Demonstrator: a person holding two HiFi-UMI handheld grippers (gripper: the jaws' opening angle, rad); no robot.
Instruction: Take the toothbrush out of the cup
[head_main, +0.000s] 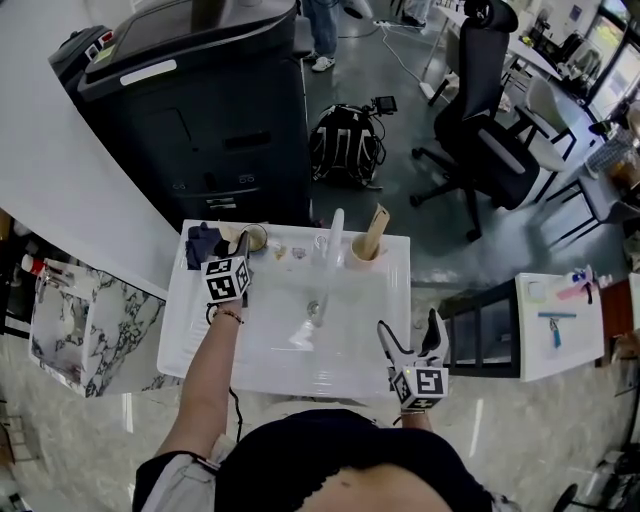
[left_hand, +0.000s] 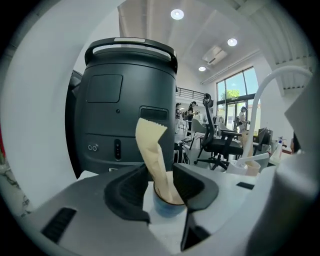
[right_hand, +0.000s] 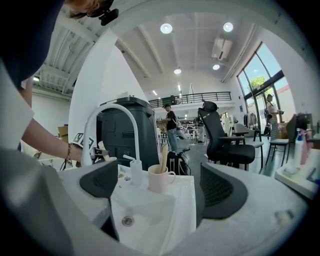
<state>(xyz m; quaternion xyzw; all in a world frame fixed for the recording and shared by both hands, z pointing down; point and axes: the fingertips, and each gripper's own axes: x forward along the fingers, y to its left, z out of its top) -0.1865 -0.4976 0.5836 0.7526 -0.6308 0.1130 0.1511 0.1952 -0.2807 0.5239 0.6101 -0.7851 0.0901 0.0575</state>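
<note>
Cream toothbrush (left_hand: 152, 150) leans in the blue cup (left_hand: 167, 207), left gripper (left_hand: 162, 187) pinched narrow on it just above the rim. Pulled aslant (cup looks light), it could tip the cup over. Right gripper (right_hand: 160, 190) gapes empty; across the sink (right_hand: 150, 220), a beige mug (right_hand: 159, 179) holds another brush (right_hand: 163, 157).

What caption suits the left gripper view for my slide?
Left gripper clamps the cream toothbrush standing in a blue cup, before a dark machine.
</note>
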